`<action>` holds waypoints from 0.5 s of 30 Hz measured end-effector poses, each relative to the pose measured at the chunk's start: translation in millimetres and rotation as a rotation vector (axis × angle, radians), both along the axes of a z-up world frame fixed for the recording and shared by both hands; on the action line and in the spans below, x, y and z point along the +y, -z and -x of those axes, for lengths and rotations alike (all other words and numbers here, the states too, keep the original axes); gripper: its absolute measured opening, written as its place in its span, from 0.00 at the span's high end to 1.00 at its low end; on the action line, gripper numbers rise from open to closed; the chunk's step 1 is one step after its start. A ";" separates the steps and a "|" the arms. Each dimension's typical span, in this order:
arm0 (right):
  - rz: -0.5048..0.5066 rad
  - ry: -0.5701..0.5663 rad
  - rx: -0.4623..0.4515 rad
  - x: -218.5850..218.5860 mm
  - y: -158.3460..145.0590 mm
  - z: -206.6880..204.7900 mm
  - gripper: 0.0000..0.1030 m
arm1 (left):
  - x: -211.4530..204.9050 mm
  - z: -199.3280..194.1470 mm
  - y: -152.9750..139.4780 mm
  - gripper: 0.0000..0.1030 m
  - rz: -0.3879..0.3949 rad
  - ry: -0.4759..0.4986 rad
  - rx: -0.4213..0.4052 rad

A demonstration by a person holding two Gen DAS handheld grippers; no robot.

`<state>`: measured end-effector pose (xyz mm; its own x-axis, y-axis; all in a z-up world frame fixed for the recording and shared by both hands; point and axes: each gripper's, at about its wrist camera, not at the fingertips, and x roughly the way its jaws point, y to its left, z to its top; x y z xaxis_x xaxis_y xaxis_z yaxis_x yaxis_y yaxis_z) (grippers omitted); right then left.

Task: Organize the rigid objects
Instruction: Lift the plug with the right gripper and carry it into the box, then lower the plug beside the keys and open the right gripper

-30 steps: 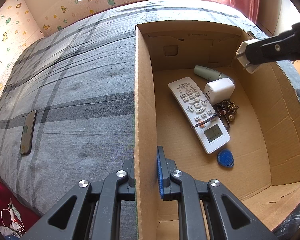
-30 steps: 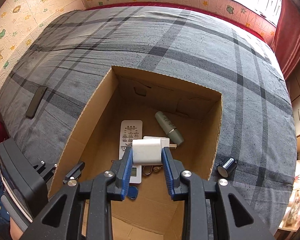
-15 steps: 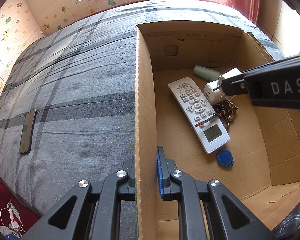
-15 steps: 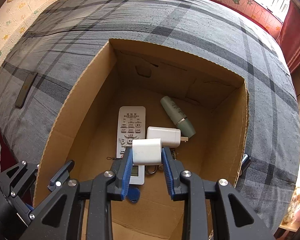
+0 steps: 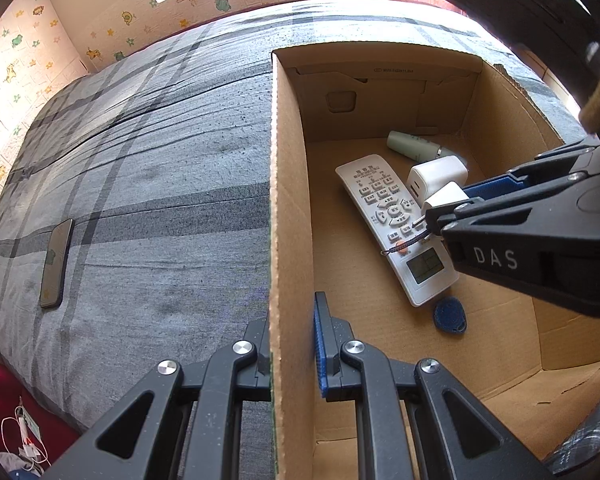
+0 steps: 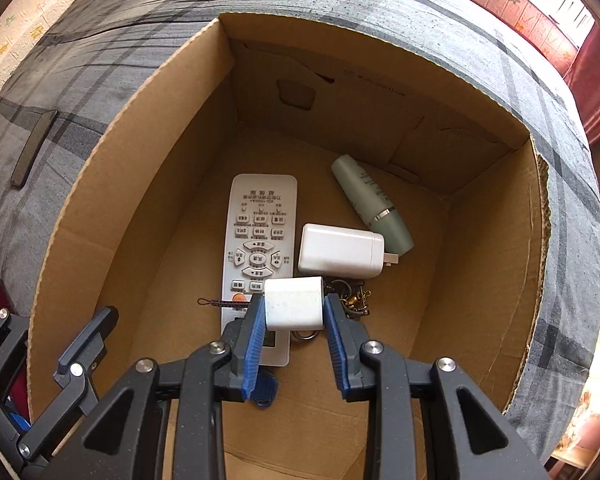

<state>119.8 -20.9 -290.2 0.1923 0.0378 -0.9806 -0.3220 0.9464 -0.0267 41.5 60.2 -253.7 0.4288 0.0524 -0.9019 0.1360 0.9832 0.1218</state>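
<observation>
Where: on a bed under a grey plaid blanket (image 5: 148,184), an open brown cardboard box (image 6: 496,216) sits as the collecting bin.
Left gripper (image 5: 292,344): jaws closed on the box's near side wall, one finger outside and the blue pad inside; my guess is it pins the box steady on the soft bedding.
Right gripper (image 6: 294,312): blue pads clamped on a small white cube-shaped charger (image 6: 295,307), held low inside the box, pointing steeply down.
Held charger's place: above the lower end of the long white remote control (image 6: 260,248), just beside a bigger white plug adapter (image 6: 340,255); whether it touches anything below I cannot tell.
Already in the box: a pale green tube with a silver band (image 6: 370,204), a bunch of keys (image 6: 354,300), a blue oval tag (image 5: 450,314).
Outside: a dark phone (image 5: 56,262) lies flat on the blanket, well apart from the box.
Step, as I judge it: lowering to drop the charger in; letting go over the remote could make it tumble.
</observation>
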 end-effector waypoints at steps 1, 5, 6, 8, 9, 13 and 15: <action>0.002 -0.001 0.002 0.6 1.6 -1.4 0.69 | 0.1 -0.1 0.1 0.86 0.001 0.000 0.000; 0.002 -0.001 0.008 0.6 6.0 -2.3 0.69 | 0.0 -0.3 0.1 0.86 -0.001 -0.001 0.000; 0.000 -0.002 0.009 0.7 6.3 -2.5 0.69 | 0.2 -0.3 0.2 0.86 0.000 -0.001 0.000; -0.009 -0.001 0.009 1.4 5.6 -1.8 0.69 | 0.6 -0.3 0.2 0.86 0.001 -0.001 0.001; -0.010 0.000 0.008 1.2 5.4 -1.7 0.69 | 1.1 -0.5 0.5 0.86 0.001 -0.002 0.001; -0.016 0.000 -0.012 -1.9 -2.1 -2.2 0.67 | 0.5 -0.7 0.2 0.86 -0.001 -0.001 0.001; -0.018 0.003 -0.026 -1.8 -5.6 -1.0 0.56 | 0.7 -0.6 0.1 0.86 0.000 -0.002 0.001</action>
<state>120.9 -22.7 -284.6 0.2183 0.0549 -0.9743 -0.3188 0.9477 -0.0180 42.1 60.9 -253.9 0.4280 0.0532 -0.9022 0.1344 0.9834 0.1218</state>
